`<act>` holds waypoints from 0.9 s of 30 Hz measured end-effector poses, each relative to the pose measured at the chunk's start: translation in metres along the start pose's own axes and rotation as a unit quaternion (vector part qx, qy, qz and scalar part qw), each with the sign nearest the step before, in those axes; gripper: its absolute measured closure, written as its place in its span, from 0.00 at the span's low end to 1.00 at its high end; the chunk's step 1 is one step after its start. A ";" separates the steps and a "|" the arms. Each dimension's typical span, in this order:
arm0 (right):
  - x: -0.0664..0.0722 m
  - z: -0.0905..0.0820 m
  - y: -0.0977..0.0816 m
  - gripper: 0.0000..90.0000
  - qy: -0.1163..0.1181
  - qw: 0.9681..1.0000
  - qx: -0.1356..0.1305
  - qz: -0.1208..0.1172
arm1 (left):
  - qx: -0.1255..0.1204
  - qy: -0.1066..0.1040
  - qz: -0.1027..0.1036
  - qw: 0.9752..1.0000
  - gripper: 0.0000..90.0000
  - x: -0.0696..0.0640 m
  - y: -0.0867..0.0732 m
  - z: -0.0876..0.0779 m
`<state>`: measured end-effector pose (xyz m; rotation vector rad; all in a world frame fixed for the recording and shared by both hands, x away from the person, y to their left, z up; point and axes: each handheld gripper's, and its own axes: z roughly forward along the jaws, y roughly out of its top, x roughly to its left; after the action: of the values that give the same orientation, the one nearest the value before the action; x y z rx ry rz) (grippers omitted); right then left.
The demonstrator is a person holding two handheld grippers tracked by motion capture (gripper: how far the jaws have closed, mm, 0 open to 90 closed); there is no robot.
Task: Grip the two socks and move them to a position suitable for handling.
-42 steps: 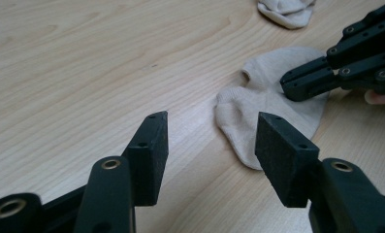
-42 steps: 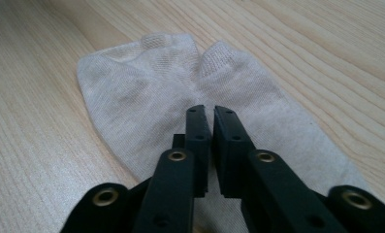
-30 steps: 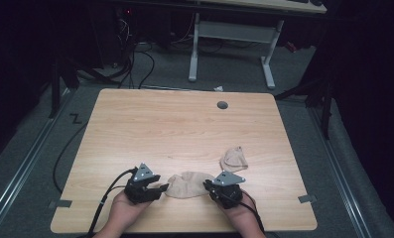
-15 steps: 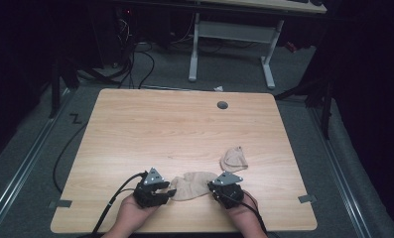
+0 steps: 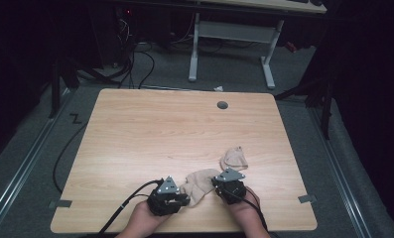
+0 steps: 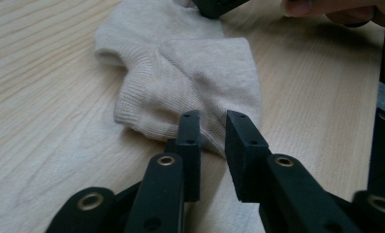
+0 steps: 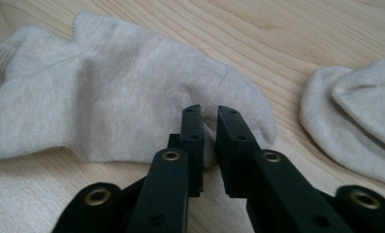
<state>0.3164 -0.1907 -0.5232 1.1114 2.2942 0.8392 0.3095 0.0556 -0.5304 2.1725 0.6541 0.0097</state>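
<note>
A beige sock (image 5: 199, 182) lies flat near the front edge of the wooden table (image 5: 174, 129), between my two grippers. My left gripper (image 5: 184, 196) is at the sock's left end. Its jaws have just been closing and still stand a little apart in the left gripper view, with the sock's (image 6: 190, 77) ribbed edge between the left gripper's (image 6: 212, 128) pads. My right gripper (image 5: 215, 183) is at the sock's right end. Its jaws have just been opening slightly, but a fold of the sock (image 7: 107, 97) is still pinched in the right gripper's (image 7: 208, 119) narrow gap.
A second beige sock (image 5: 233, 157) lies just behind and right of the right gripper, also seen as the second sock (image 7: 355, 111). A round cable hole (image 5: 222, 105) sits near the table's far edge. Cables and desk legs stand on the floor beyond.
My left gripper has slid right up to the sock's left end and its jaws have narrowed around the edge. The right gripper has stayed at the sock's right end.
</note>
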 end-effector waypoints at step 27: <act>0.066 0.005 0.014 0.61 0.125 0.991 -0.009 -0.054 | -0.075 0.154 -0.057 0.984 0.60 0.070 -0.013 -0.086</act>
<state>0.2897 -0.1287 -0.5259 0.9094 2.5171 1.0034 0.3443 0.1570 -0.5000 2.0014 0.9213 0.3295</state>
